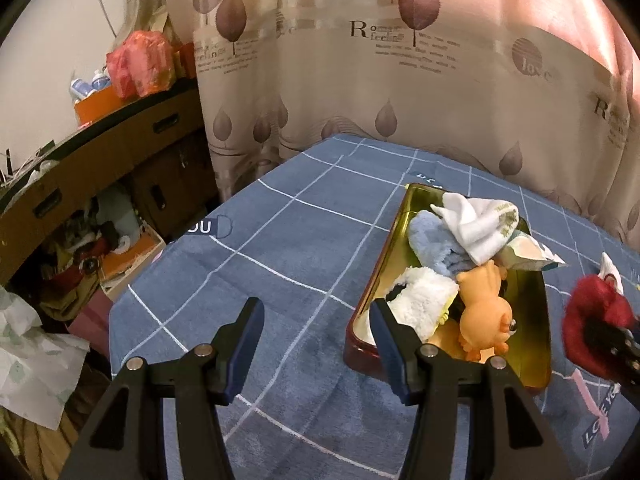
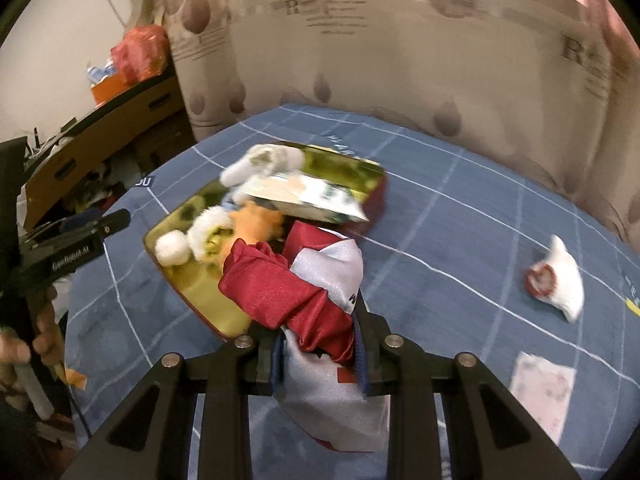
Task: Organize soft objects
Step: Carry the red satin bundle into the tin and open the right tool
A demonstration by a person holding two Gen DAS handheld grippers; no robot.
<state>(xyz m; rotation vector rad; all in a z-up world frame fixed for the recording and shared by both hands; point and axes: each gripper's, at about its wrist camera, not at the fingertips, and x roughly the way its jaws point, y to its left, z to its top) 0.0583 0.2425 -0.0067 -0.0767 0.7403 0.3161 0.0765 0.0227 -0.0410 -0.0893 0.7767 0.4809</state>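
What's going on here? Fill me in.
A person is tidying soft things into a gold tin on a blue checked bedspread. The right gripper is shut on a red and white satin cloth, held beside the tin. The left gripper is open and empty near the tin's corner. Already inside: an orange toy, socks and a packet. A small red and white item lies on the bedspread.

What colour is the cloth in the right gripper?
Red and silver-white cloth, clearest in the right wrist view.

The left gripper [image 1: 316, 320] hangs with jaws wide apart, gripping nothing; the right gripper [image 2: 320, 344] is clamped down tight, angled downward.
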